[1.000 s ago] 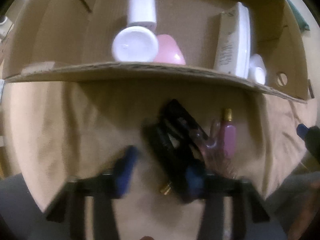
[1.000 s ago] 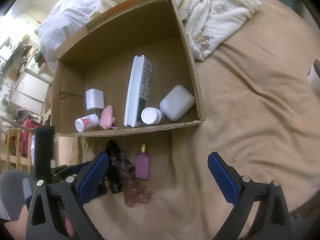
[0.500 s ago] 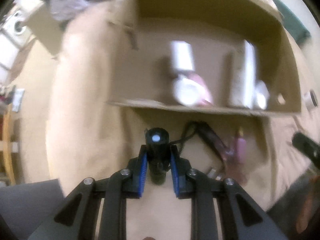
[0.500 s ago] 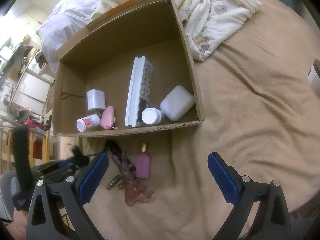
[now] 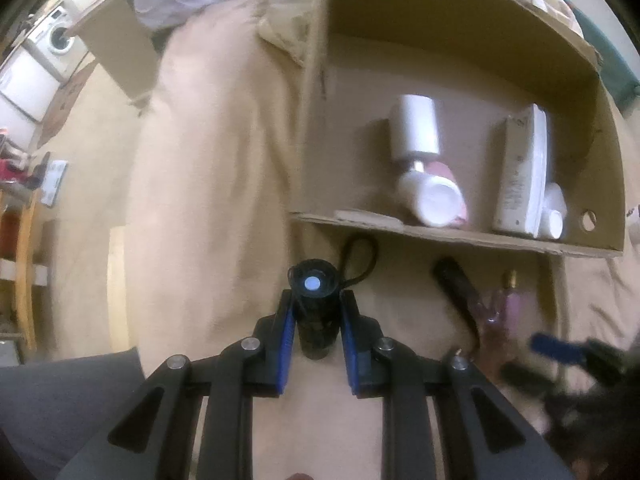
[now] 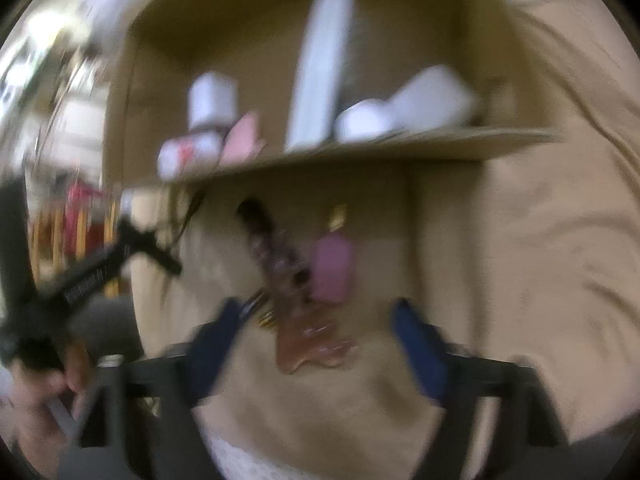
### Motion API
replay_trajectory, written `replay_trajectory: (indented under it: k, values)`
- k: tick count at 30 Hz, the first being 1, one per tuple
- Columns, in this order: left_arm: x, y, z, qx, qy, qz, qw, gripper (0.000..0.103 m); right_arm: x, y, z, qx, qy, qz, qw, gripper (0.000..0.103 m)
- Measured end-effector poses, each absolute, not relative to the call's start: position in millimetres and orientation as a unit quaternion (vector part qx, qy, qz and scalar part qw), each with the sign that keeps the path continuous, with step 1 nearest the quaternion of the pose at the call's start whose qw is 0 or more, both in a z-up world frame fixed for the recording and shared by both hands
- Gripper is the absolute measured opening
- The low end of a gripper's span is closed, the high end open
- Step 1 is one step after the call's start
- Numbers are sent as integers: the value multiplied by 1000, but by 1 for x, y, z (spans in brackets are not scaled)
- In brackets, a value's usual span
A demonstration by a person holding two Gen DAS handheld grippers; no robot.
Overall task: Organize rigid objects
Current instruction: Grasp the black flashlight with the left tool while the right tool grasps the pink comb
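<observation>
My left gripper (image 5: 314, 300) is shut on a black flashlight (image 5: 314, 308) with a wrist loop, held above the tan blanket in front of the cardboard box (image 5: 440, 236). My right gripper (image 6: 320, 316) is open, low over a brownish clear hair claw (image 6: 304, 336) and a pink perfume bottle (image 6: 332, 272) lying before the box (image 6: 360, 152); this view is blurred. The bottle (image 5: 516, 308) and a black item (image 5: 456, 284) also show in the left wrist view.
The box holds a white remote (image 5: 520, 172), a white pill bottle (image 5: 432, 200), a white charger (image 5: 416, 128), a pink item (image 6: 244, 136) and a white case (image 6: 432, 100). Small gold batteries (image 6: 266, 318) lie by the claw. Room furniture shows at far left.
My left gripper closed on the flashlight and lifted it back and left from the pile. My right gripper dropped down and forward toward the hair claw and perfume bottle.
</observation>
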State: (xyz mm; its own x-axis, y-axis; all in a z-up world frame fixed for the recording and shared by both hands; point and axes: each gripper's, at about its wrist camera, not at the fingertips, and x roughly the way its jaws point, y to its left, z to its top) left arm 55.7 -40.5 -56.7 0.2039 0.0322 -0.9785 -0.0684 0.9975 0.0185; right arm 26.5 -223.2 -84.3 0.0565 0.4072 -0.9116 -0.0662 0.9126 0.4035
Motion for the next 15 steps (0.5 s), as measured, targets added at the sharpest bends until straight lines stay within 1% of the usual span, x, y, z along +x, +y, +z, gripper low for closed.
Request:
replay_trajectory:
  k: [4, 5, 6, 7, 11, 12, 15]
  values:
    - [59, -46, -57, -10, 631, 28, 775, 20, 23, -191, -99, 66, 686, 183, 701, 65]
    - [58, -48, -57, -9, 631, 27, 775, 20, 22, -186, -103, 47, 688, 177, 702, 63]
    - [58, -49, -58, -10, 632, 27, 775, 20, 22, -181, -107, 33, 690, 174, 702, 57]
    - [59, -48, -58, -11, 633, 27, 774, 20, 23, -178, -109, 26, 690, 170, 703, 55]
    - [65, -44, -61, -11, 633, 28, 773, 20, 27, -172, -113, 24, 681, 164, 713, 54]
    - [65, -43, -62, -10, 633, 27, 773, 20, 27, -170, -111, 21, 676, 163, 719, 43]
    - [62, -47, -60, -6, 633, 27, 774, 20, 24, -167, -105, 7, 669, 168, 724, 42]
